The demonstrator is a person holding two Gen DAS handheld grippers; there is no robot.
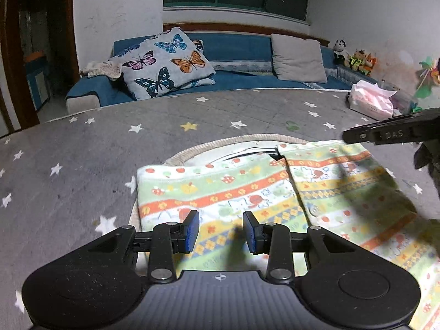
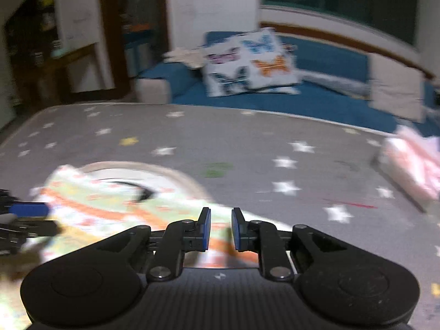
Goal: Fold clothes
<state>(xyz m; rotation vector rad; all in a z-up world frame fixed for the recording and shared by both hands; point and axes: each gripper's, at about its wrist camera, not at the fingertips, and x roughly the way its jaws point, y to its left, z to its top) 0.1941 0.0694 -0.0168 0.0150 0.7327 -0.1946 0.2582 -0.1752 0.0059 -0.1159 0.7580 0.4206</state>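
While flat, patterned garment (image 1: 220, 192) beneath left hand-held gripper (image 1: 220, 231).

We are seeing dim indoor light casting soft shadows on the tabletop (image 1: 82, 143); fisheye edges are bending, and the right view is blurring heavily.

From my station, the right wrist view is motion-blurred throughout: I cannot read the garment (image 2: 115, 206) print there, and the pink packet (image 2: 412, 167) is smeared and cut by the right edge. In the left wrist view, the garment runs off the lower right corner, and the right gripper (image 1: 346, 137) enters only partly, its jaws unreadable.
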